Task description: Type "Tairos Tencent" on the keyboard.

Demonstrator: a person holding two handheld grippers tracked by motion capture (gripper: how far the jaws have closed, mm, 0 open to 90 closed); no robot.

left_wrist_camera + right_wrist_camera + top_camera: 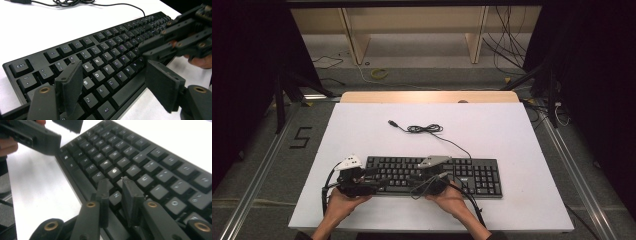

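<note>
A black keyboard [482, 175] lies across the near half of the white table [362, 130]; its keys also show in both gripper views [112, 50] [150, 160]. My left gripper [379, 184] hovers over the keyboard's left end with its jaws wide apart [112, 72], above the letter keys near the front edge, nothing between them. My right gripper [413, 181] points left over the middle keys. Its jaws [115, 182] stand a narrow gap apart just above a key, holding nothing. Each gripper shows in the other's view [170, 37] [32, 135].
The keyboard's cable [427, 129] runs in a loose coil toward the table's far side and ends in a USB plug [393, 123]. Beyond the table's wooden back edge [427, 96] are shelf legs and floor cables. A taped "5" [301, 137] marks the floor at the left.
</note>
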